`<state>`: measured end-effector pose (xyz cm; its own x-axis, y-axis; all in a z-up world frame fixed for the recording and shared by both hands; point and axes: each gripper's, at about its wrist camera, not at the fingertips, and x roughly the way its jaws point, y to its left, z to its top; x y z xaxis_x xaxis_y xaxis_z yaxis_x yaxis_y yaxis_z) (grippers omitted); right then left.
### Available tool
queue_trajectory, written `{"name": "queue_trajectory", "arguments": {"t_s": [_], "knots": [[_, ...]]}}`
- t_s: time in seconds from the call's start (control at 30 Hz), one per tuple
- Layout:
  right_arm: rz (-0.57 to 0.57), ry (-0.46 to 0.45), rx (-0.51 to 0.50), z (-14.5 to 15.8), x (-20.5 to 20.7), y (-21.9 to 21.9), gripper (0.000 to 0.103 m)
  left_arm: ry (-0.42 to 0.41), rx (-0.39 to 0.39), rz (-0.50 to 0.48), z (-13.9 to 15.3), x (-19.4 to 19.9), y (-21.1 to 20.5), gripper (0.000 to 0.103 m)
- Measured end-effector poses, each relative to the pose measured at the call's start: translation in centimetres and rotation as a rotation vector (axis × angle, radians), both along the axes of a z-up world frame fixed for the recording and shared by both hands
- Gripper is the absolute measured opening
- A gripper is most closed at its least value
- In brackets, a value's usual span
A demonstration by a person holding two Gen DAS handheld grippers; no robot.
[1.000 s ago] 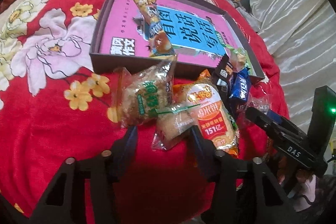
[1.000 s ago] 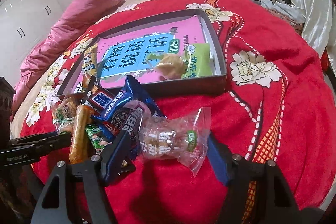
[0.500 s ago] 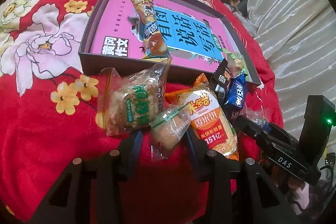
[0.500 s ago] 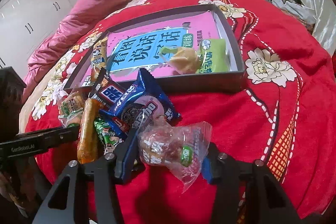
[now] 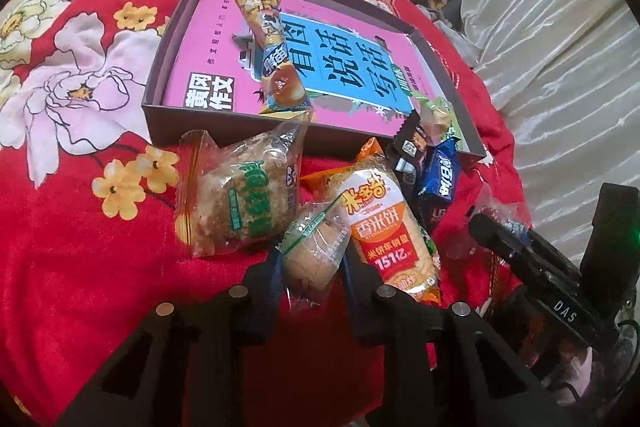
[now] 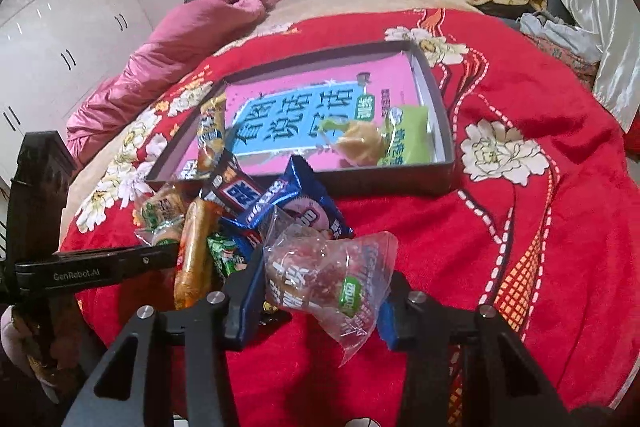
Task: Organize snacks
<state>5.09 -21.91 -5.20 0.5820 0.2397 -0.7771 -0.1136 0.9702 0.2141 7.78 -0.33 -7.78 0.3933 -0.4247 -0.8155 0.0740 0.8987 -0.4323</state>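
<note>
Only right wrist shows green packet (image 6: 404, 135) in box (image 6: 444, 143).

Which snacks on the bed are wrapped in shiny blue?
The blue foil cookie packet, lying just outside the dark box. Its neighbours are clear, orange or black wrappers.

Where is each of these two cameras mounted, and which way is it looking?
Left wrist: on the left gripper, looking down its fingers, jaws closing on a small clear-wrapped cake; right gripper at the right edge.
Right wrist: on the right gripper, jaws closing on a clear candy bag; left gripper at the left edge.
Shared: the dark tray.
</note>
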Motion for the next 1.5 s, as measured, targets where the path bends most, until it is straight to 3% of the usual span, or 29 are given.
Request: {"name": "queue_trajectory", "arguments": {"t_s": [0.53, 1.03, 1.5], "knots": [[-0.027, -0.094, 0.035, 2.0, -0.7, -0.8, 0.047, -0.085, 0.036, -0.01, 3.8, -2.2, 0.3, 0.025], [0.039, -0.197, 0.01, 3.8, -1.0, 0.7, 0.047, -0.155, 0.044, 0.01, 6.4, -2.3, 0.4, 0.025], [0.033, -0.221, 0.057, 4.0, -0.1, 0.2, 0.047, -0.17, 0.057, 0.033, 7.1, -1.6, 1.0, 0.025]]}}
